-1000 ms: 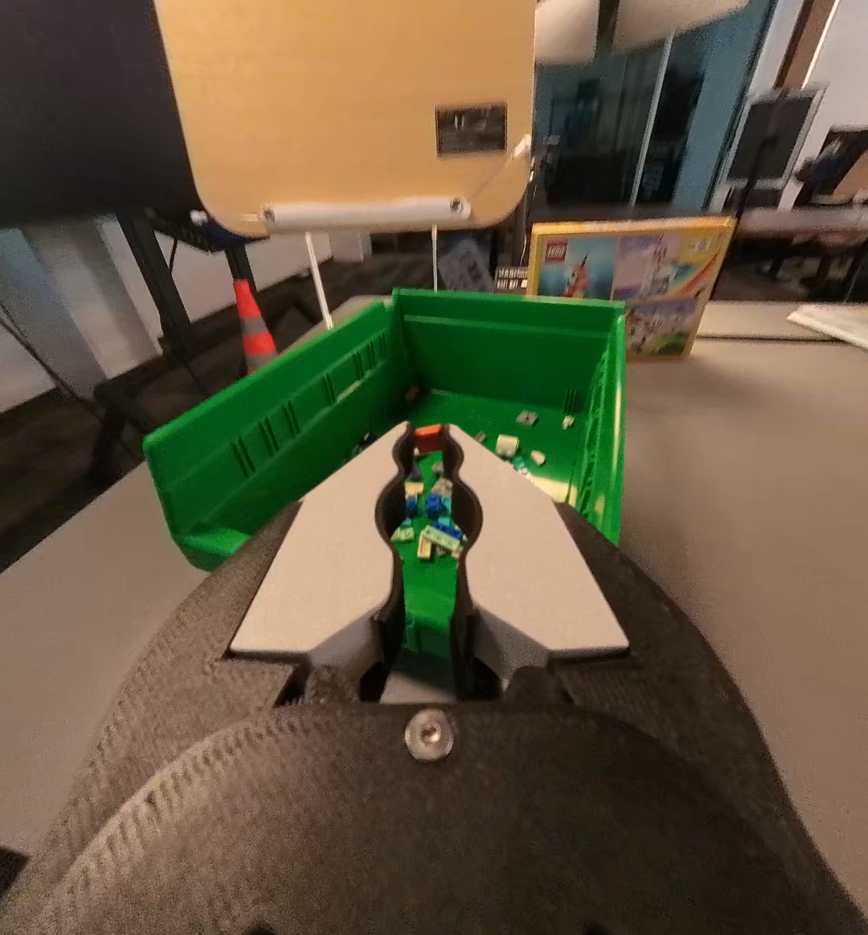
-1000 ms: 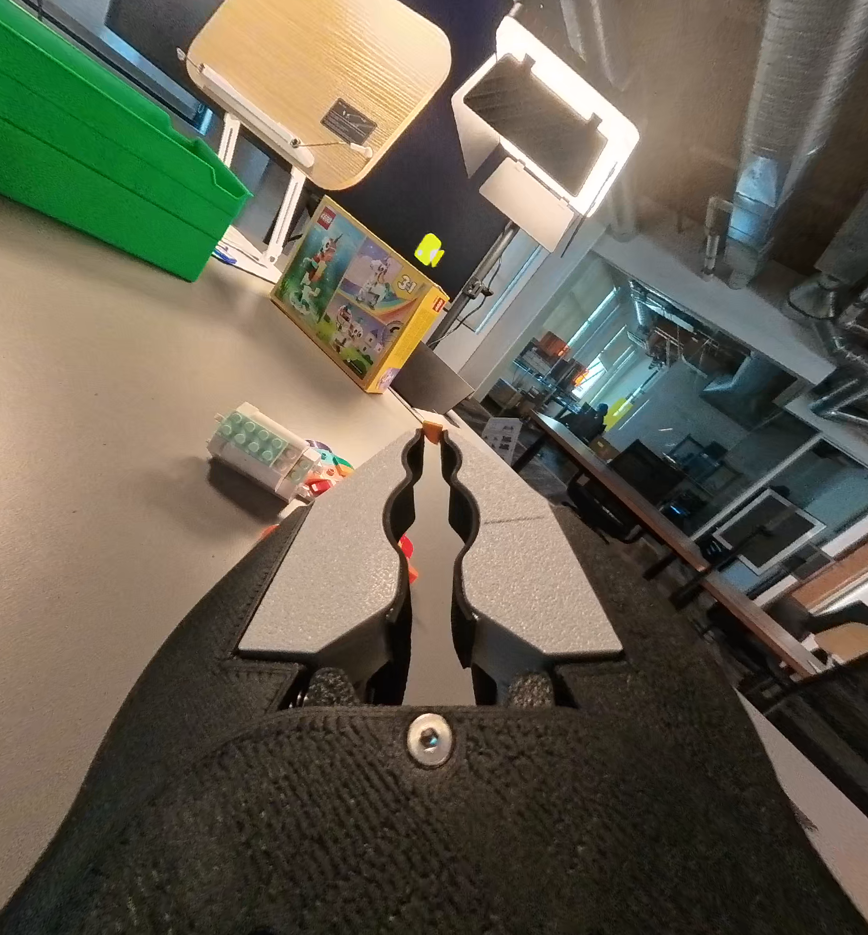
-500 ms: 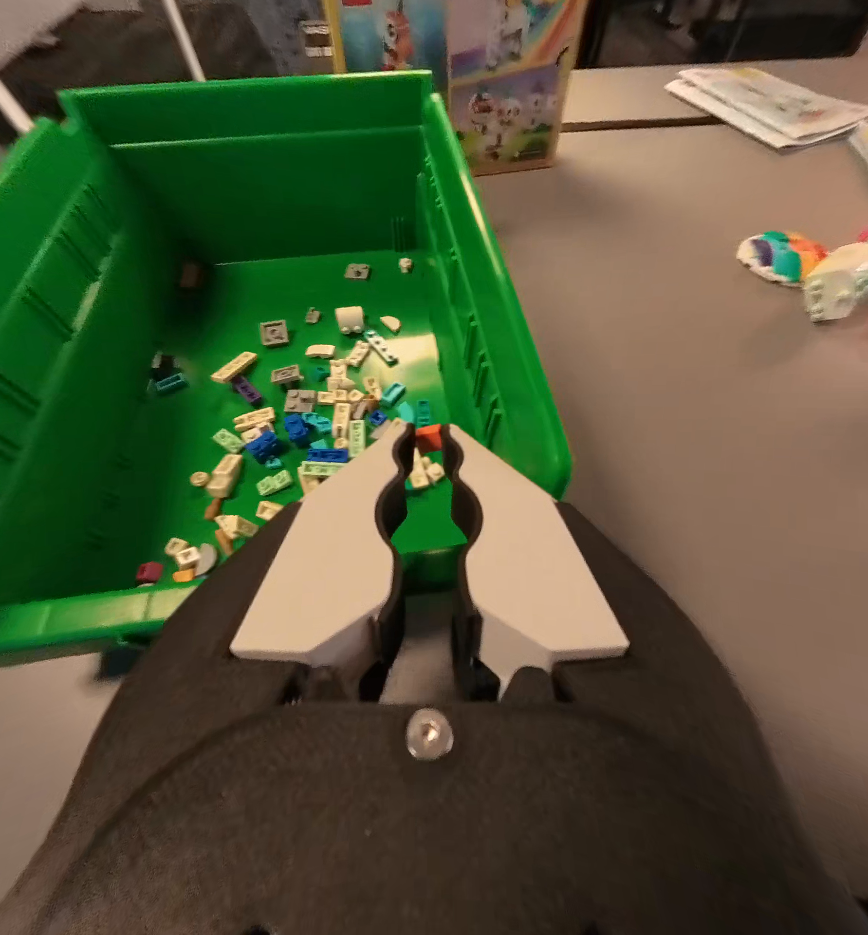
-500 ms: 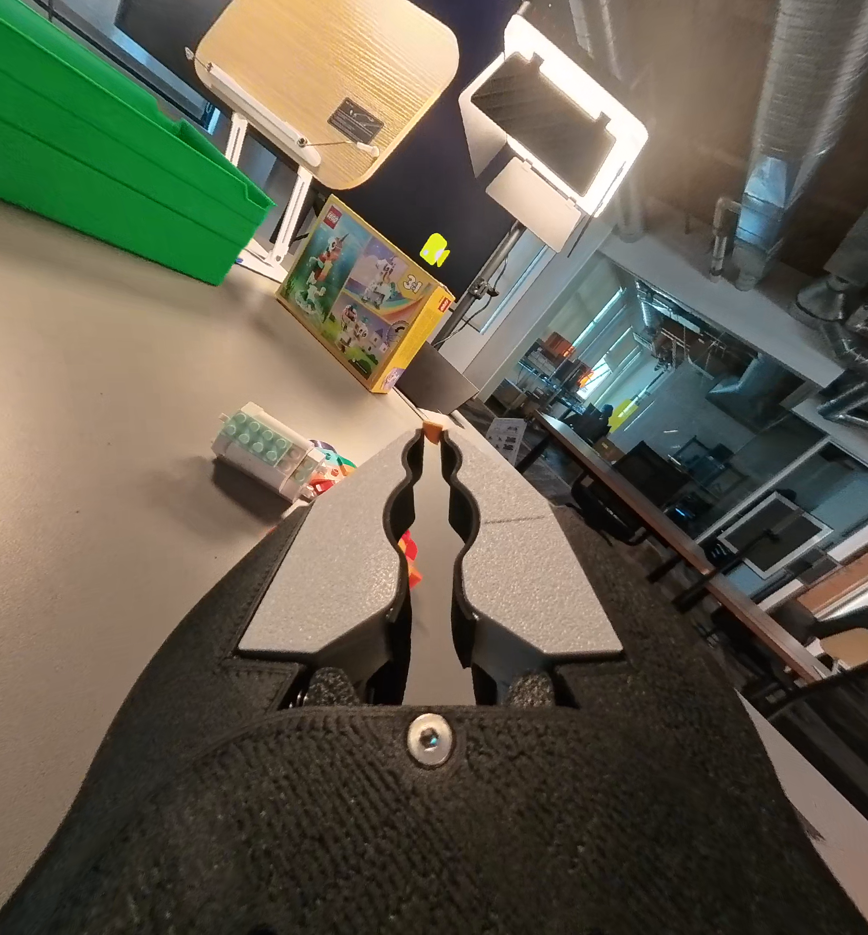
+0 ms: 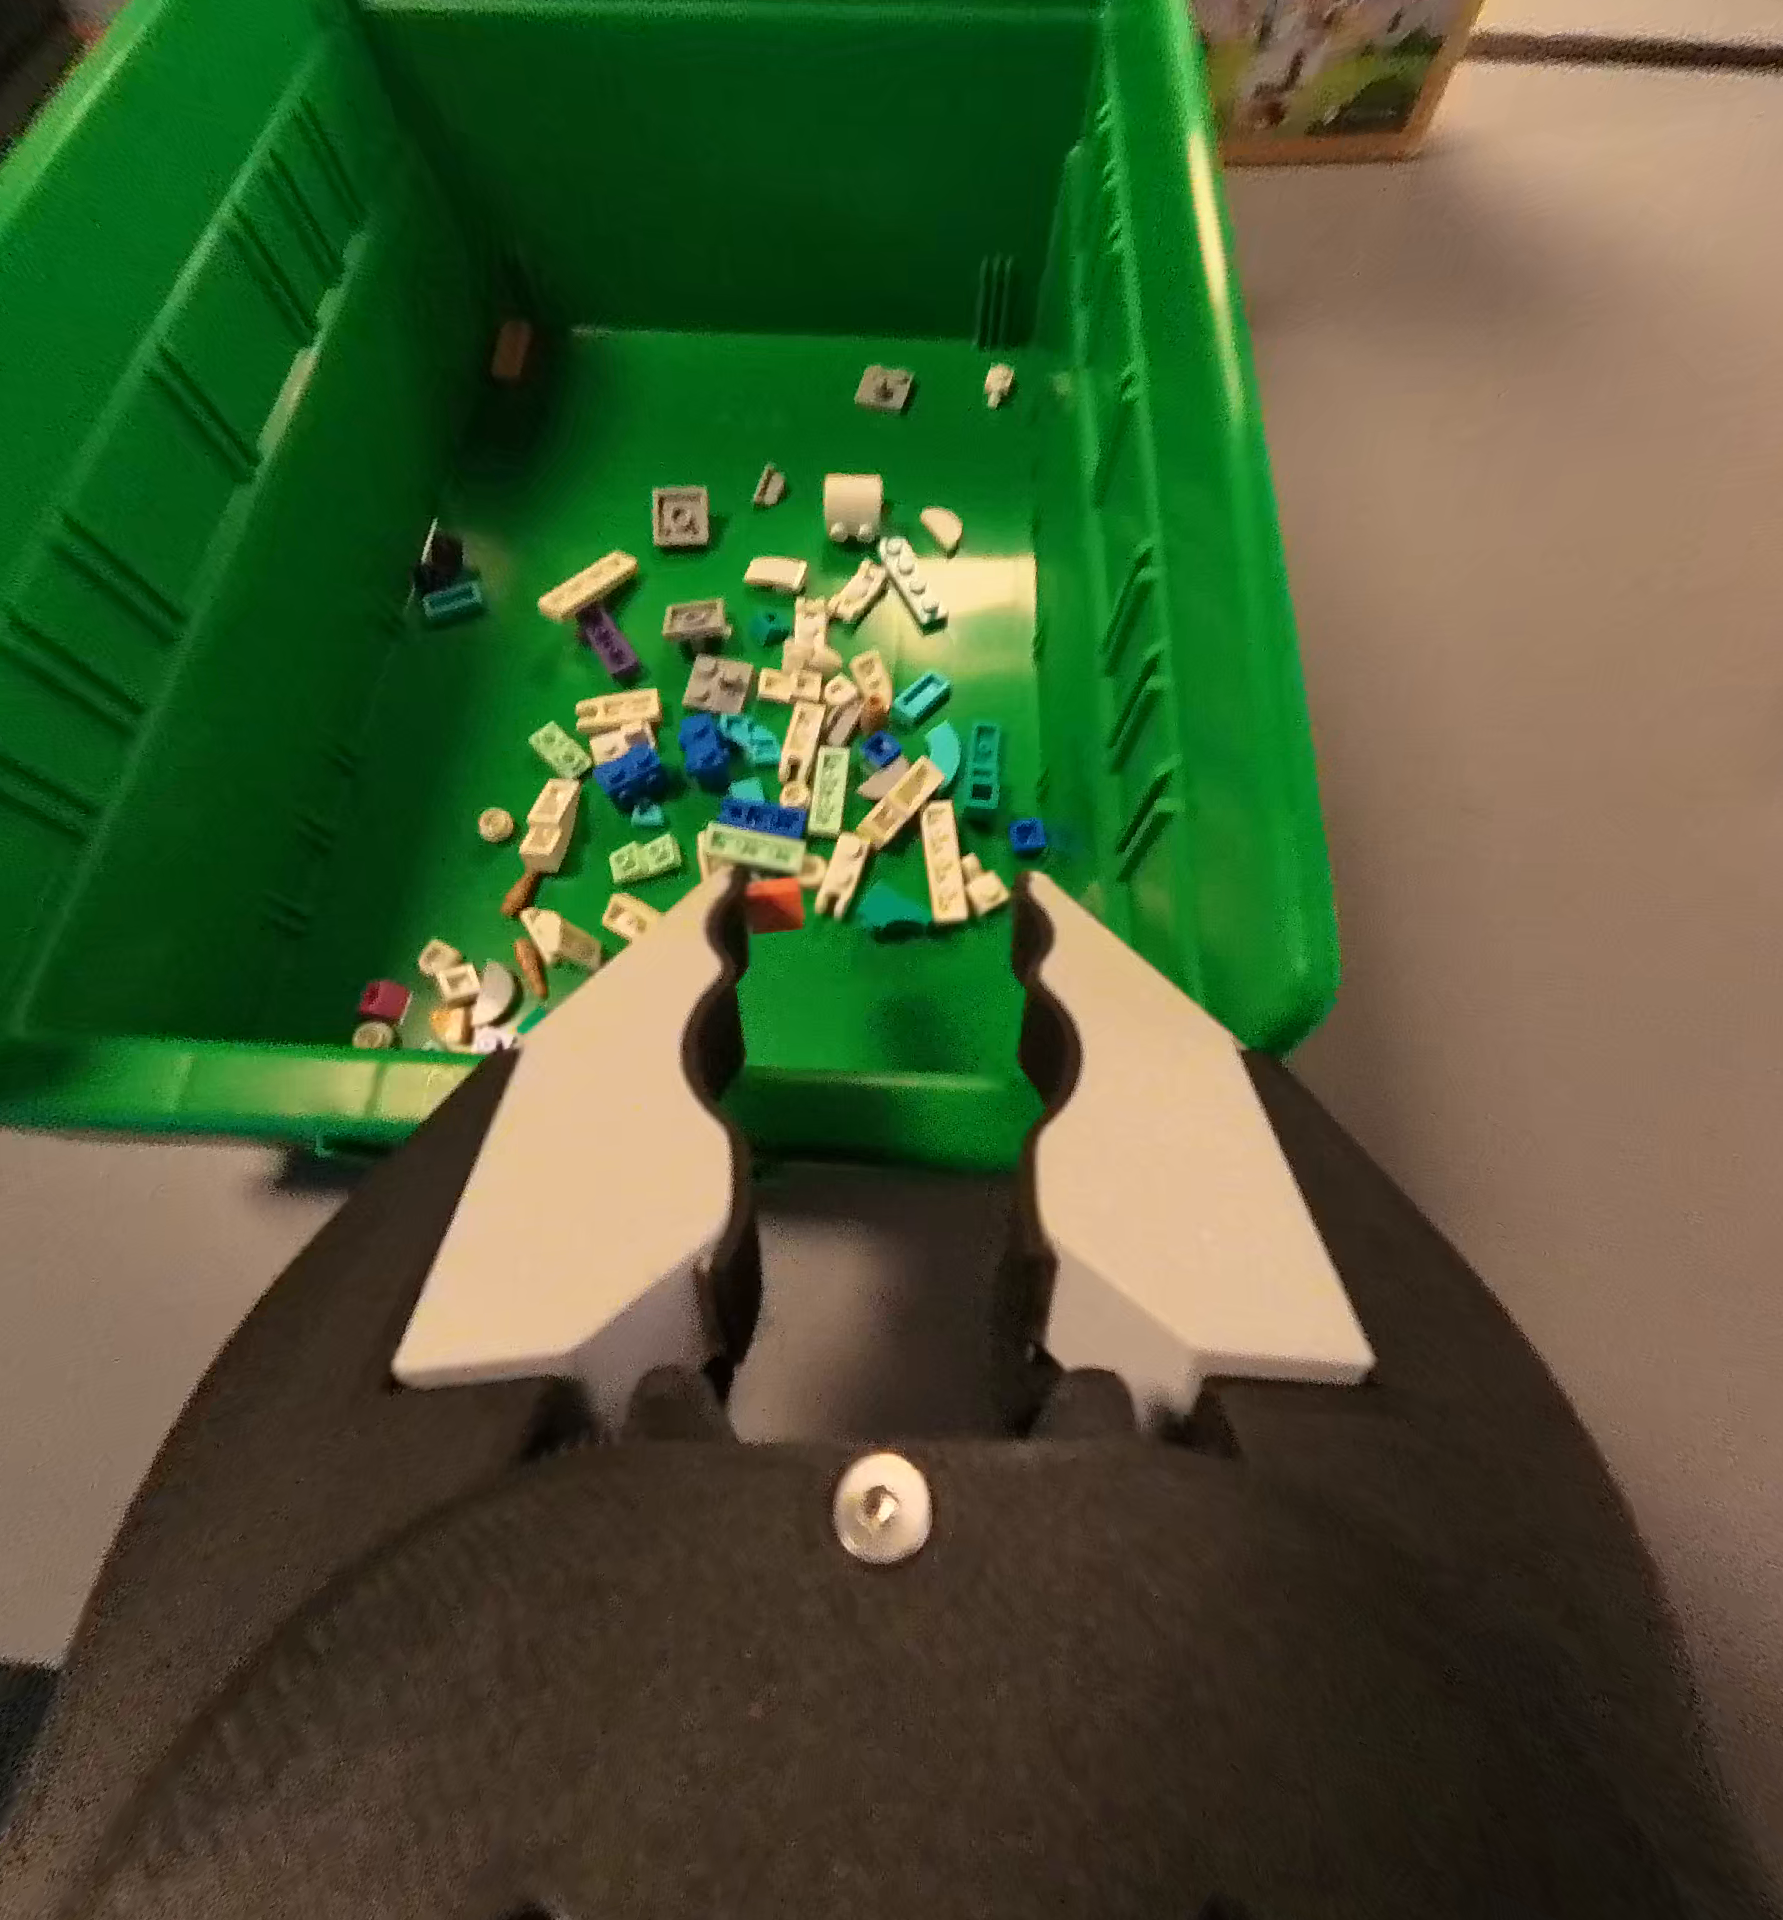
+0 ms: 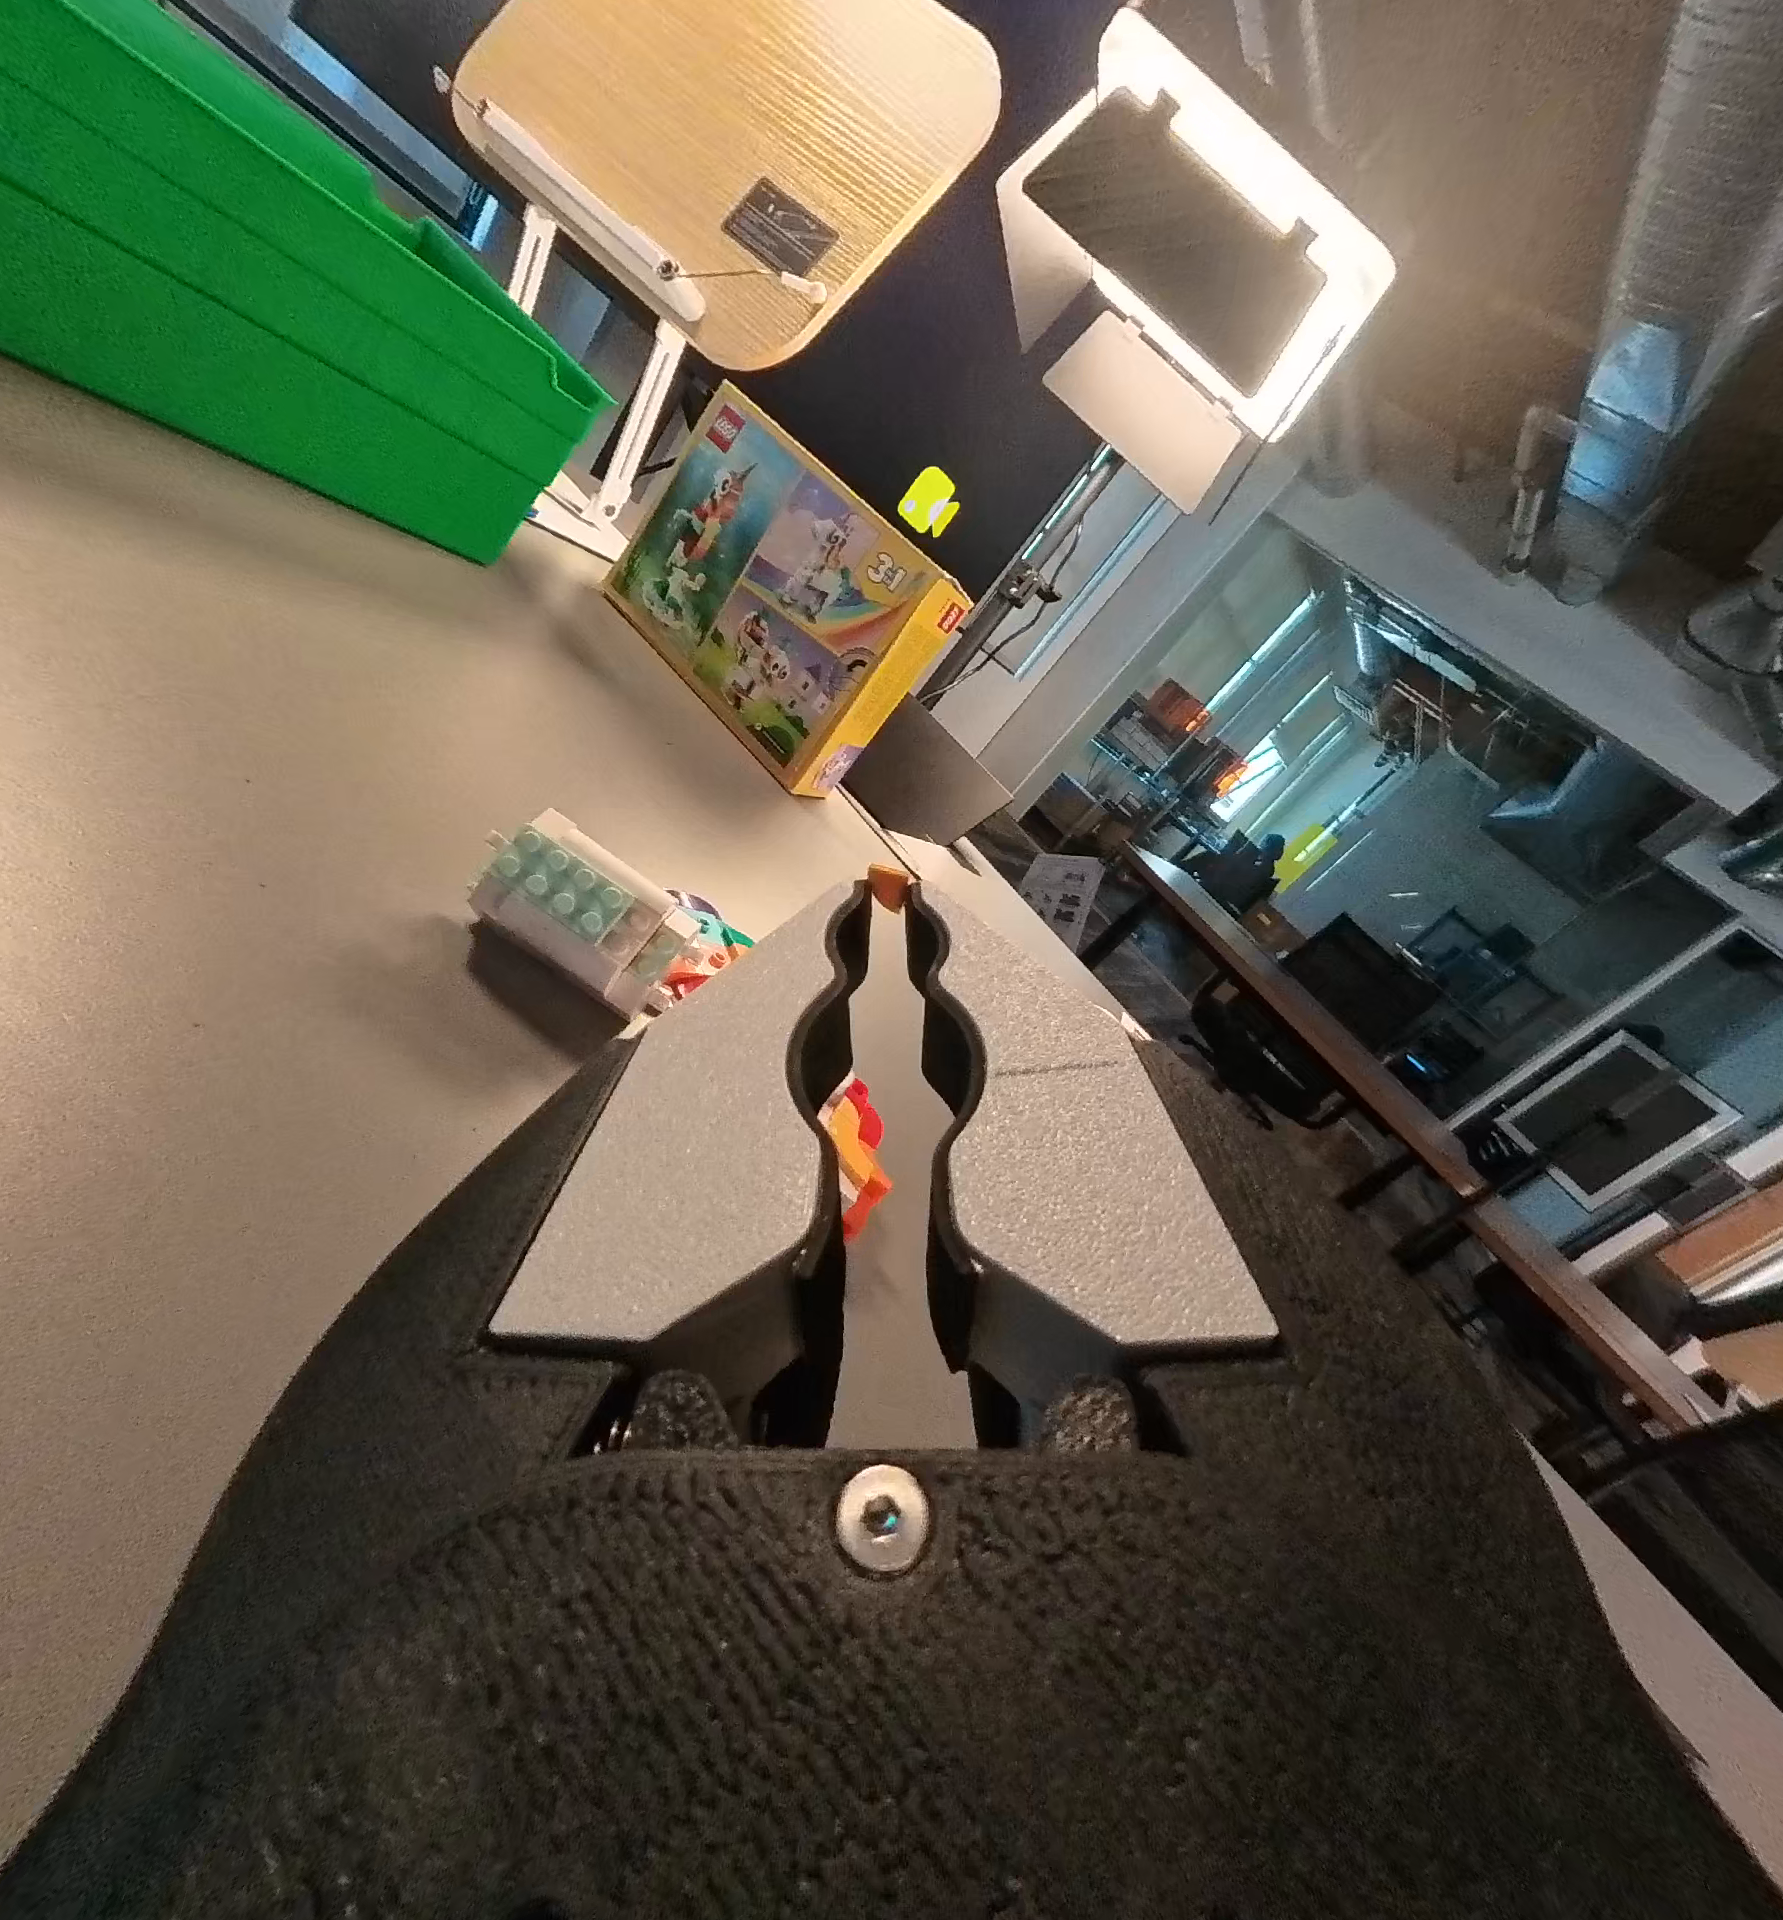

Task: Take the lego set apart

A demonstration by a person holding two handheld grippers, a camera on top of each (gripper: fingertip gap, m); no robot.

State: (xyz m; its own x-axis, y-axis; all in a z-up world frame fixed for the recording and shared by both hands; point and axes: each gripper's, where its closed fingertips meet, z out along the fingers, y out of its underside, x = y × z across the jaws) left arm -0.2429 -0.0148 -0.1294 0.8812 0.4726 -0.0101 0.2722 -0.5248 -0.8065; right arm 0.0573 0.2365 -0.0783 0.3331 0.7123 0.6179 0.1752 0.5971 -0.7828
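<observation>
My left gripper (image 5: pixel 876 894) is open above the near end of the green bin (image 5: pixel 191 540). A small red-orange piece (image 5: pixel 775 902) shows just off its left fingertip, free of the jaws, over the bin floor. Several loose lego pieces (image 5: pixel 762 727) lie scattered in the bin. My right gripper (image 6: pixel 887 899) is shut on a small orange piece (image 6: pixel 887 890) at its tips, held above the table. The partly built lego model (image 6: pixel 575 914), white with mint studs, lies on the table to its left. Its orange and red parts (image 6: pixel 859 1153) show between the fingers.
The grey table (image 6: pixel 139 831) carries the yellow lego box (image 6: pixel 783 634) at the back and the green bin (image 6: pixel 222 291) at the far left. A wooden board on a white stand (image 6: pixel 731 156) and a light panel (image 6: pixel 1178 239) stand behind the table. The tips of one gripper are about 40 cm away from the tips of the other.
My left gripper has tilted down over the bin and opened, letting go of the red-orange piece. My right gripper has stayed shut on its orange piece and hardly moved.
</observation>
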